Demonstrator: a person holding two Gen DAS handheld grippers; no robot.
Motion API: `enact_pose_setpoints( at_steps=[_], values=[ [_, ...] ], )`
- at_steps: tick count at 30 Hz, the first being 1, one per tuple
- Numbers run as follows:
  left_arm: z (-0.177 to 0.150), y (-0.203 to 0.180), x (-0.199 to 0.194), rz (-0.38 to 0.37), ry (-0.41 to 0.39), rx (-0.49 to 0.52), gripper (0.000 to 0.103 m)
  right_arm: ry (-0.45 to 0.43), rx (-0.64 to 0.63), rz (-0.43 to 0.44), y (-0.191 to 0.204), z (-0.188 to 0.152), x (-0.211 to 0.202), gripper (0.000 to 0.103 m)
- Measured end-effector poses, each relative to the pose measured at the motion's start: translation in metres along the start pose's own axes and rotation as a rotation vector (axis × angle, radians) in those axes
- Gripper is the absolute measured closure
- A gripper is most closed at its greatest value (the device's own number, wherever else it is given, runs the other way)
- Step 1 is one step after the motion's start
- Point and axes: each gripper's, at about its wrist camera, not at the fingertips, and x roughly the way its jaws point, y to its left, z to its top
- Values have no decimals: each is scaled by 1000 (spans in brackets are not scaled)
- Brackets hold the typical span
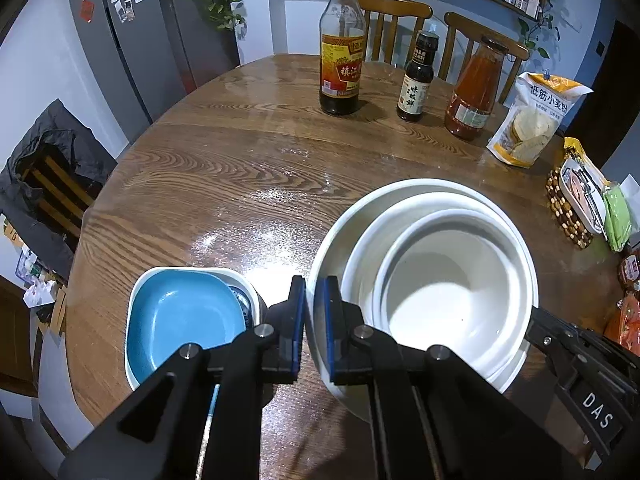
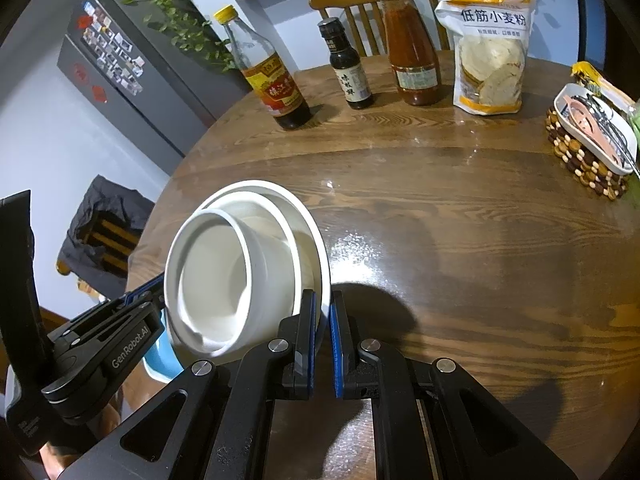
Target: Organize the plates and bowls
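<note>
A stack of three nested white bowls (image 1: 440, 280) is held over the round wooden table (image 1: 240, 184). My left gripper (image 1: 314, 328) is shut on the left rim of the largest bowl. My right gripper (image 2: 322, 344) is shut on that bowl's right rim; the stack (image 2: 240, 276) shows tilted in the right wrist view. A blue square plate (image 1: 180, 320) lies in a white square dish (image 1: 138, 292) at the near left, just left of my left gripper. The right gripper's body shows at the left wrist view's lower right.
At the table's far side stand a vinegar bottle (image 1: 342, 48), a small dark sauce bottle (image 1: 416, 80), a red sauce jar (image 1: 476, 92) and a flour bag (image 1: 532, 120). A white tray on a beaded mat (image 2: 592, 140) sits at the right edge. Chairs stand behind.
</note>
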Motion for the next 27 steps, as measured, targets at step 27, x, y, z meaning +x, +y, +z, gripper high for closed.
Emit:
enact_pose_setpoints(
  at_steps=[27],
  values=[
    [-4,22,-11,21,-26,-34,98,1,-38,23,19,-3,2,93]
  ],
)
